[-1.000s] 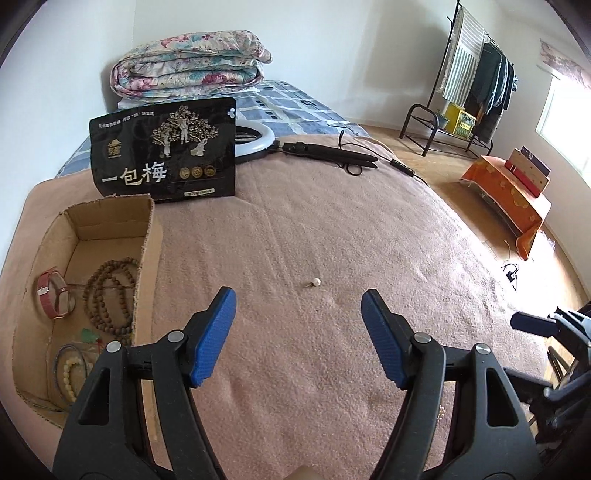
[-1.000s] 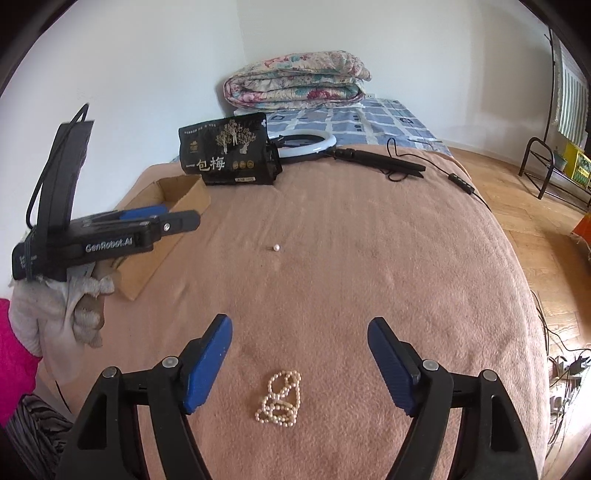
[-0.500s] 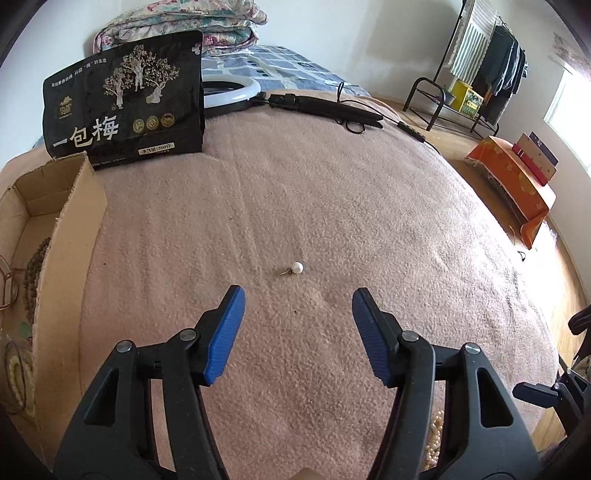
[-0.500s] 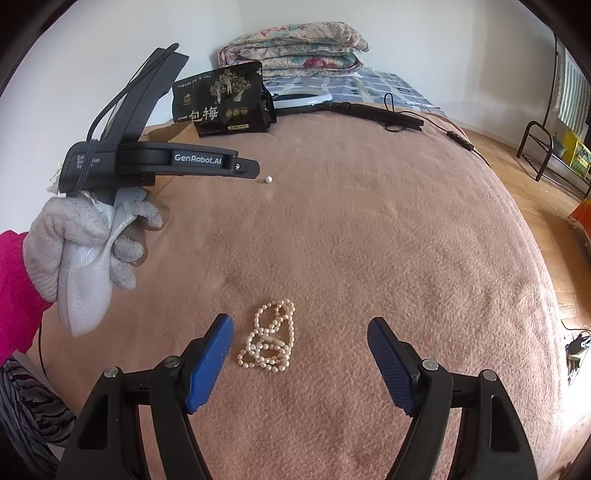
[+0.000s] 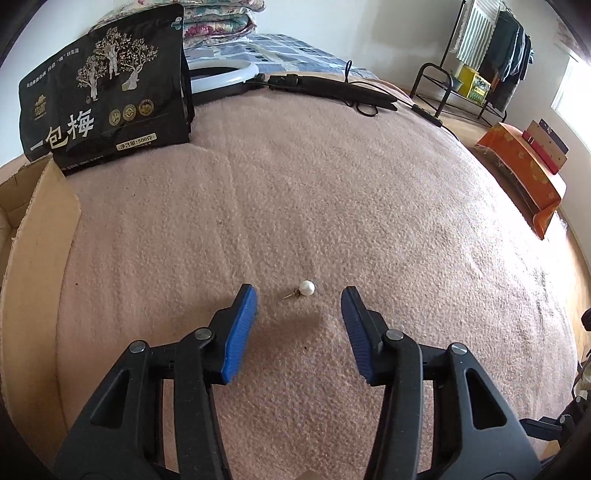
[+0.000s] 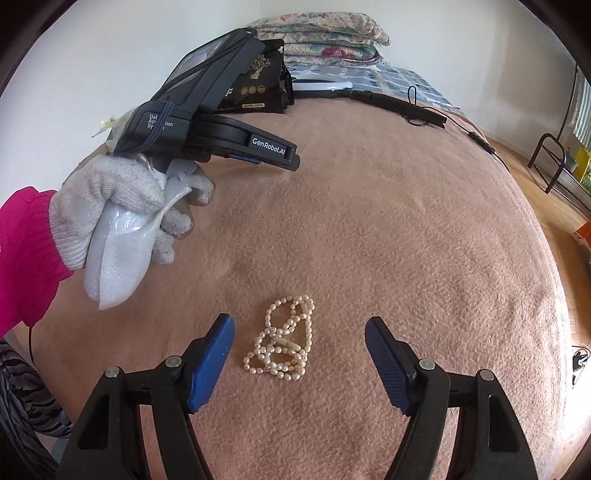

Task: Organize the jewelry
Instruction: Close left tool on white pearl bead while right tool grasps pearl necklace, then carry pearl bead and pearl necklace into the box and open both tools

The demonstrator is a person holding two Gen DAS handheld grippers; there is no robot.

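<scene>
A small pearl stud earring (image 5: 306, 288) lies on the pink blanket (image 5: 332, 184). My left gripper (image 5: 299, 295) is open and empty, low over the blanket, with the earring between and just ahead of its blue fingertips. A heap of pearl necklace (image 6: 284, 343) lies on the blanket in the right wrist view. My right gripper (image 6: 299, 332) is open and empty, its fingertips on either side of the necklace. The left gripper's body (image 6: 207, 122), held by a gloved hand, shows at upper left in the right wrist view.
A cardboard box (image 5: 33, 229) stands at the left edge. A black snack bag (image 5: 107, 99) stands behind it. A ring light (image 5: 221, 74) and its black stand (image 5: 332, 88) lie at the back. Folded quilts (image 6: 325, 33) lie farther back. The blanket falls off at the right.
My left gripper has moved forward and down to the pearl earring, away from the box. My right gripper has moved forward so the necklace now lies between its fingertips.
</scene>
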